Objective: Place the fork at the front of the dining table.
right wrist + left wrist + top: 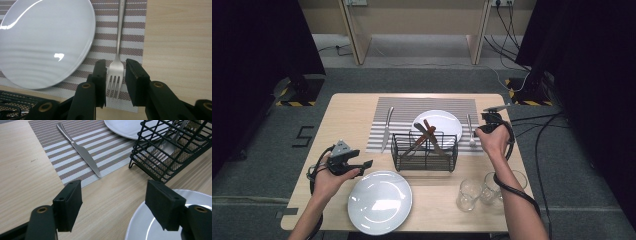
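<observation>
My right forearm reaches up the right side of the tabletop (342, 107), past the two glasses (482, 191), with the wrist bent inward so that my right tongs (475, 132) point down at the fork (117, 63). The fork lies flat on the striped placemat (135, 37), just beside the right rim of the white plate (37, 42), its handle running away from me and its tines toward me. In the right gripper view the two black jaws stand on either side of the tines with a narrow gap on each side, so the pads do not press on the metal: these tongs are released, with the fork lying between them on the mat. My left hand rests low at the near left of the tabletop, forearm angled in from the bottom edge, and my left tongs (364, 164) lie roughly level, aimed toward the black wire caddy (172, 150). Their jaws gape wide and grasp nothing; one hangs over bare wood, the other over the rim of the near plate (200, 197). Beyond them a knife (80, 151) lies on the mat.
</observation>
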### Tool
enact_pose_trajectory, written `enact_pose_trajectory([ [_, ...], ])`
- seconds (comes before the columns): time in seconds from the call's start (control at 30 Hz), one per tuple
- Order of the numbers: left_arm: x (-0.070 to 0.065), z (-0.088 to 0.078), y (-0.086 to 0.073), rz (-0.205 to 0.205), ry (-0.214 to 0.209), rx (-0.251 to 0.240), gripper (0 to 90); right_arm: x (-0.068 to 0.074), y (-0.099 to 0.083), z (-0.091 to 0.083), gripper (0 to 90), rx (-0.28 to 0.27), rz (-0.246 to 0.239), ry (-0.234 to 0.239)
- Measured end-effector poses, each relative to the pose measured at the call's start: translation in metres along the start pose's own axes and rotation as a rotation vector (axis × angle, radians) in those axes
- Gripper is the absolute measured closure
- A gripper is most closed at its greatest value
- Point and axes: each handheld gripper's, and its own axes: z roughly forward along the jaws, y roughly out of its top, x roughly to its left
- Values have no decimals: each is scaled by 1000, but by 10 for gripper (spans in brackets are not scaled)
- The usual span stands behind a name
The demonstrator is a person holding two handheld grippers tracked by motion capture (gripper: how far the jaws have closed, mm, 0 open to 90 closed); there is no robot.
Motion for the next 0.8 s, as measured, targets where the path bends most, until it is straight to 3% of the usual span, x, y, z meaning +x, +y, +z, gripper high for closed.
enact_pose_trajectory([
  [0.8,-4,1,0,1,-7,-2,291,-3,-24,-24,672,16,7,57],
])
